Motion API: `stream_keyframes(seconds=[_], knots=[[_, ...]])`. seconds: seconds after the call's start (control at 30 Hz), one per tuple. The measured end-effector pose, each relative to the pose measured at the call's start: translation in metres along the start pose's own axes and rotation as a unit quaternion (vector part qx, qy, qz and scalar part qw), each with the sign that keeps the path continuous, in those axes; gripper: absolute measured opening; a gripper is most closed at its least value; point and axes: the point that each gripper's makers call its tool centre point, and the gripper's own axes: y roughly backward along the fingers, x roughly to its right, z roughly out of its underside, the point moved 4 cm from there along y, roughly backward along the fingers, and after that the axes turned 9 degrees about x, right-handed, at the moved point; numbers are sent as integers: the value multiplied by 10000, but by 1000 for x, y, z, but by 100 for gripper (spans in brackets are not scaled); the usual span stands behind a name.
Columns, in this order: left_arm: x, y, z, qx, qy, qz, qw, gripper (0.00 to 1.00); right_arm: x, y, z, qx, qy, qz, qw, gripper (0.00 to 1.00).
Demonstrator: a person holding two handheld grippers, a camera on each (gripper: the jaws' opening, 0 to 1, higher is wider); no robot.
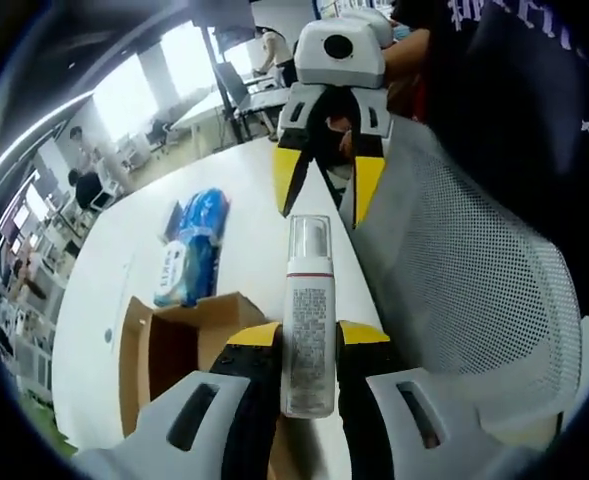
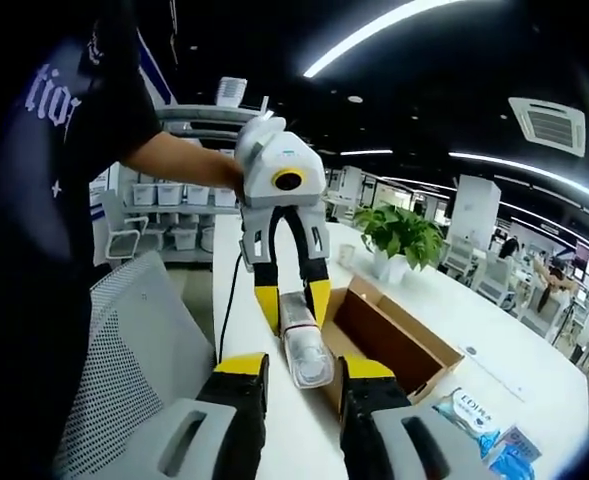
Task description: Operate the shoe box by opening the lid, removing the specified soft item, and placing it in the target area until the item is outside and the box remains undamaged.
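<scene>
Pump bottle lifted clear of the open shoe box, held in the left gripper.
The white pump bottle [image 1: 307,320] sits upright between the left gripper [image 1: 307,335] jaws, which are closed snug on its body; in the right gripper view it hangs above the table edge, just beside the open cardboard shoe box [image 2: 399,335]. The right gripper [image 2: 292,370] faces it with jaws parted, holding nothing. Best move, I judge: keep the grip firm, carry the bottle well clear of the box flaps, and set it down on the bare white table [image 1: 249,190], away from the blue wipes packs [image 1: 189,245].
</scene>
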Motion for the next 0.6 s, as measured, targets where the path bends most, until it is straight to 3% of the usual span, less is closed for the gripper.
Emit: stream_keyframes(seconds=[0.6], knots=[[4, -9, -11, 124, -150, 78, 9998, 19, 1, 1, 0, -9, 70, 44, 10000, 17]])
